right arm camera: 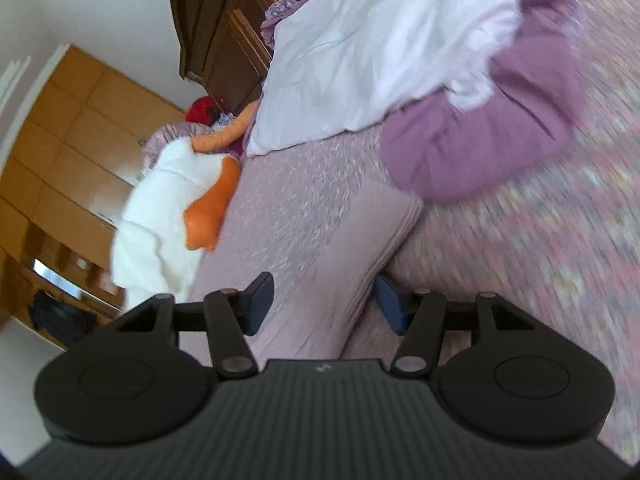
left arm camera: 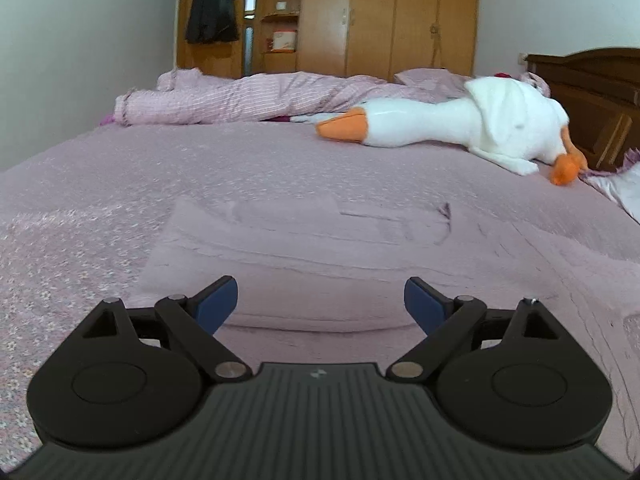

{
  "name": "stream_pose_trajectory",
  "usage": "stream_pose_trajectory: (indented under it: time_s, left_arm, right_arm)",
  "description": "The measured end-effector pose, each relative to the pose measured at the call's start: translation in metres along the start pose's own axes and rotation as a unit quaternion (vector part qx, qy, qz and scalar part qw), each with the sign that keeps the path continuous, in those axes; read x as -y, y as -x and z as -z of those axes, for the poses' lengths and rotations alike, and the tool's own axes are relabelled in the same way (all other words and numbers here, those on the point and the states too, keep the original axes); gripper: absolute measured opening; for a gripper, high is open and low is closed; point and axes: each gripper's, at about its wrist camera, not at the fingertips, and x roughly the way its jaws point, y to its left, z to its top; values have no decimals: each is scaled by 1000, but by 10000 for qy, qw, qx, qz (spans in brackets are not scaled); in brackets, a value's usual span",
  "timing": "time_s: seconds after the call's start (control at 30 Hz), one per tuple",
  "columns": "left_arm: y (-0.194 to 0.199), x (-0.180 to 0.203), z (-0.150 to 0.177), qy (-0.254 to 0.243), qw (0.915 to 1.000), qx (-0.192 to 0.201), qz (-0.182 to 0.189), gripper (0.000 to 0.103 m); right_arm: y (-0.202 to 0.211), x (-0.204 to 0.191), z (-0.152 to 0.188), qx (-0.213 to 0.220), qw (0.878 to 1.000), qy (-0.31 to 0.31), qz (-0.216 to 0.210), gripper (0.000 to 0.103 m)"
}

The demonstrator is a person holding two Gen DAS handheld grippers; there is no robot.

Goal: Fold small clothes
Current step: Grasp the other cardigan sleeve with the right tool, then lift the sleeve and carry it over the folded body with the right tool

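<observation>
Left gripper (left arm camera: 321, 306) is hanging released, jaws spread wide above the near edge of the garment (left arm camera: 304, 248), which is lying flat on the bed (left arm camera: 100, 184). Right gripper (right arm camera: 324, 304) is also gaping, its fingers straddling a raised fold of the garment (right arm camera: 352, 248) without clenching it. At one o'clock in the left view a goose (left arm camera: 460, 124) is lying; at twelve, a wardrobe (left arm camera: 392, 12) is standing.

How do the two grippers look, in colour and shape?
Both look alike. The left gripper and the right gripper have a ribbed dark grey body with a small pale mark, two round black housings, black linkage arms with silver pins, and blue-padded jaws.
</observation>
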Motion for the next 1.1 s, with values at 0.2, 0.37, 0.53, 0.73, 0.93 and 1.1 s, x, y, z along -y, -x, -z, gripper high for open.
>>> stream_pose_trajectory:
  time_s: [0.2, 0.37, 0.53, 0.73, 0.93, 1.1]
  left_arm:
    - [1, -22, -8, -107, 9997, -34, -228, 95]
    - [-3, -37, -9, 48, 9993, -73, -376, 95]
    - [0, -45, -8, -108, 9991, -122, -398, 95]
    - [12, -59, -13, -87, 9989, -24, -463, 96]
    - [25, -84, -20, -4, 9990, -80, -438, 97]
    - [30, -105, -21, 245, 9993, -99, -274, 97]
  right_arm:
    - [-17, 10, -17, 231, 9993, -74, -287, 58]
    - [-18, 12, -14, 421, 9988, -130, -211, 36]
    - [-19, 19, -6, 667, 9977, 50, 113, 7]
    - [-12, 1, 5, 839, 9947, 559, 207, 10]
    - [-5, -76, 24, 1180, 9721, 2026, -100, 10]
    - [-3, -137, 75, 1150, 9295, 3504, -60, 10]
